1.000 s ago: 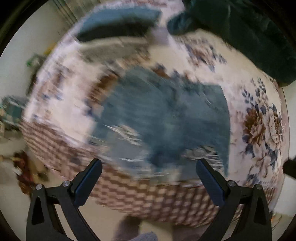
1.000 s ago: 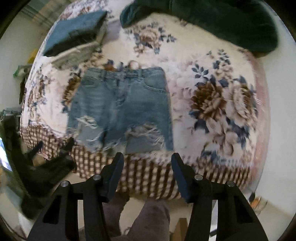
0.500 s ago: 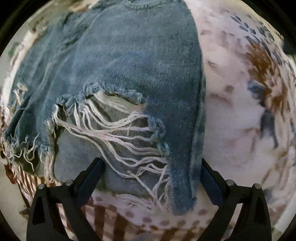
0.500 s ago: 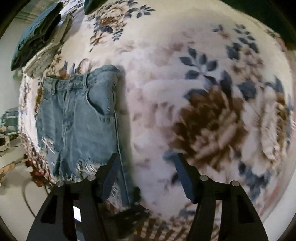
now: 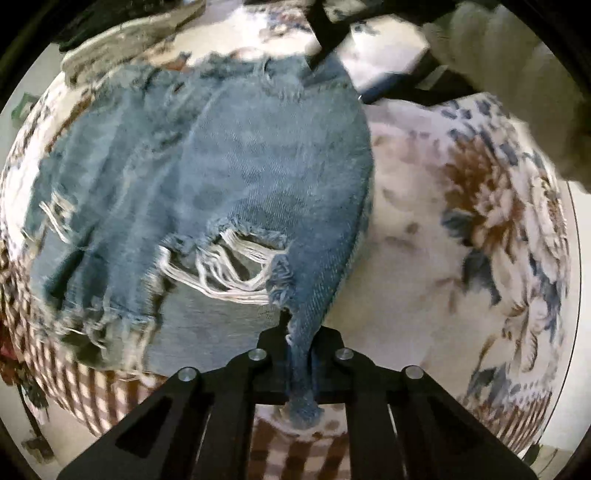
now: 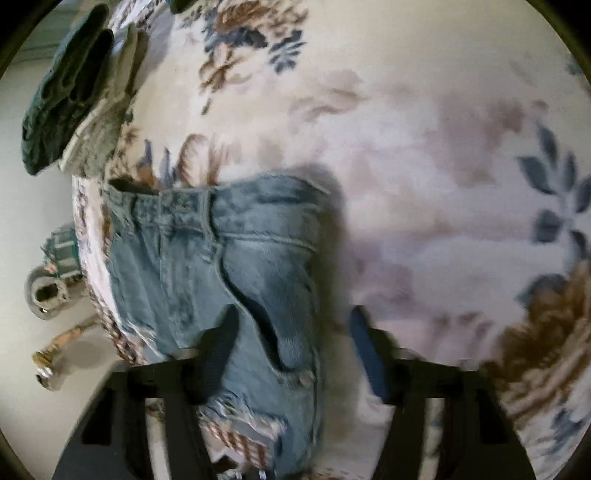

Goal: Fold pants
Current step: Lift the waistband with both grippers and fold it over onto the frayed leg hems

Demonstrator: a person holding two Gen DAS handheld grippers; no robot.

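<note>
Ripped blue denim shorts point(image 5: 229, 173) lie flat on a floral bedspread point(image 5: 461, 229), hems toward the checked front edge. My left gripper point(image 5: 299, 354) is shut on the frayed hem corner of the shorts' right leg. My right gripper point(image 6: 291, 354) is open, its fingers point(image 6: 218, 350) straddling the right side seam below the waistband of the shorts point(image 6: 236, 258). It also shows at the top of the left wrist view point(image 5: 332, 33), at the waistband corner.
A stack of folded clothes point(image 6: 74, 103) sits at the bed's far left corner. A sleeved arm point(image 5: 517, 74) reaches in from the upper right. The checked bed skirt point(image 5: 92, 391) hangs at the front edge, with floor clutter point(image 6: 48, 295) to the left.
My left gripper has closed on the hem corner of the right leg. My right gripper has moved left and down over the shorts' right side, still open.
</note>
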